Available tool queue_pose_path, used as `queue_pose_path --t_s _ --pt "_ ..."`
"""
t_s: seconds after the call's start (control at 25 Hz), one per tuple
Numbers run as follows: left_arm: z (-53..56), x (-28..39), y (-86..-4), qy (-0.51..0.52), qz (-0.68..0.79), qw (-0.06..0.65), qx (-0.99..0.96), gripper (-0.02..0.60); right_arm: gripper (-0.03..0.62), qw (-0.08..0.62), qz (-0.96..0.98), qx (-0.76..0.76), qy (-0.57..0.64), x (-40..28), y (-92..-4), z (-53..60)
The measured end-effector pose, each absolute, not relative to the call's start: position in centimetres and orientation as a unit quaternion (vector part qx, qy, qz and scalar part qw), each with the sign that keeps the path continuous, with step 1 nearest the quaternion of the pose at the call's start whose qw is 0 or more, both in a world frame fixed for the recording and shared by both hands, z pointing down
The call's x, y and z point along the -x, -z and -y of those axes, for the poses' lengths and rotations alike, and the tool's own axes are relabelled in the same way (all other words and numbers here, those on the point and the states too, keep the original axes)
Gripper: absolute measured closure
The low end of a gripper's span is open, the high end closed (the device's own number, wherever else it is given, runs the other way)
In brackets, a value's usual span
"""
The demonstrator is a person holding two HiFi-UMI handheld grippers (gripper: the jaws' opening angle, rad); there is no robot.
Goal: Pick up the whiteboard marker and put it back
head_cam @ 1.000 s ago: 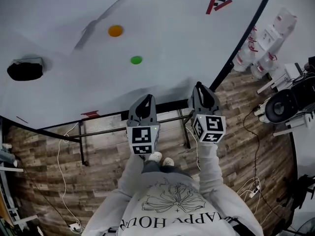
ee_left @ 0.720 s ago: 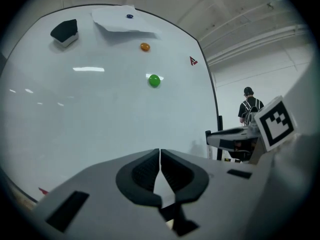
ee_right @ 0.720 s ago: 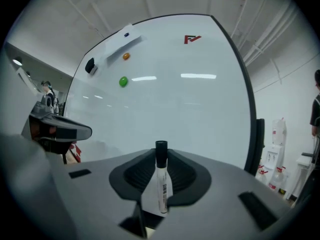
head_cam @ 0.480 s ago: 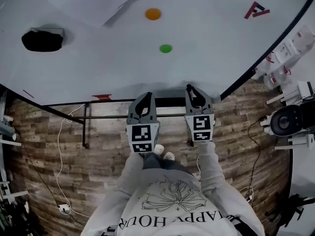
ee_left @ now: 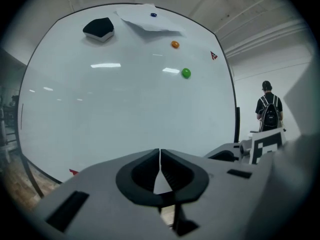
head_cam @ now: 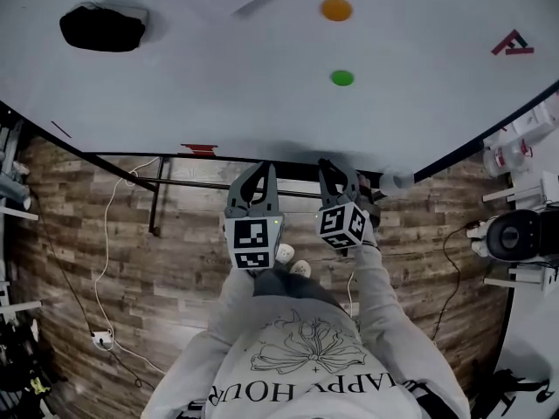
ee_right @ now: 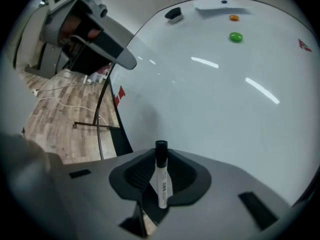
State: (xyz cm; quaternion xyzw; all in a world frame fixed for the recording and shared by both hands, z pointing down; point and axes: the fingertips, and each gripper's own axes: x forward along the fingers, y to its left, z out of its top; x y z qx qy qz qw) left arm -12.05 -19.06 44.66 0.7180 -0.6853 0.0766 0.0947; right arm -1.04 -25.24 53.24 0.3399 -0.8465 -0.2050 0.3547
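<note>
- Black felt eraser (head_cam: 102, 28), far up at the left.
- Round orange magnet (head_cam: 336, 9), with a round green magnet (head_cam: 341, 78) below it.
- White cable (head_cam: 99, 337) trailing over the brown wood-plank floor (head_cam: 61, 234).
- Person wearing a black backpack (ee_left: 269, 113).

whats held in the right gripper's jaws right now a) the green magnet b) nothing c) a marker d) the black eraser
c: in the right gripper view, the right gripper has its jaws closed on a white marker with a black cap, its cap end sticking out past the jaw tips toward the whiteboard.
</note>
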Motion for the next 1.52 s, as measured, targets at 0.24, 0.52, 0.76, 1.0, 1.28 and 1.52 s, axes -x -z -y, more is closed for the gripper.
queue_pose_path --t_s 0.24,0.52,0.76,1.0,1.28,1.52 --pt "18.0 13.8 -45.8 -0.081 0.702 0.107 -0.699 0.572 0.525 0.417 0.832 -0.282 0.235 2.4 -57.6 24.5" --pt "17.2 14.8 -46.8 -0.084 0.711 0.117 -0.688 0.572 0.522 0.444 0.828 -0.238 0.245 3.6 -60.3 23.8" --pt "17.2 14.5 -46.7 -0.084 0.712 0.116 -0.688 0.572 0.502 0.436 0.838 -0.24 0.223 3.5 -60.8 23.4" --pt "17.7 13.8 -46.0 -0.084 0.708 0.107 -0.693 0.572 0.496 0.404 0.854 -0.262 0.199 3.3 -59.0 23.6" --pt "19.1 12.8 -43.9 -0.074 0.699 0.086 -0.706 0.572 0.551 0.287 0.882 -0.355 0.114 2.2 -53.0 24.9" --pt "20.3 11.7 -41.7 -0.06 0.691 0.066 -0.718 0.572 0.574 0.173 0.883 -0.432 0.065 0.1 -46.6 25.7"
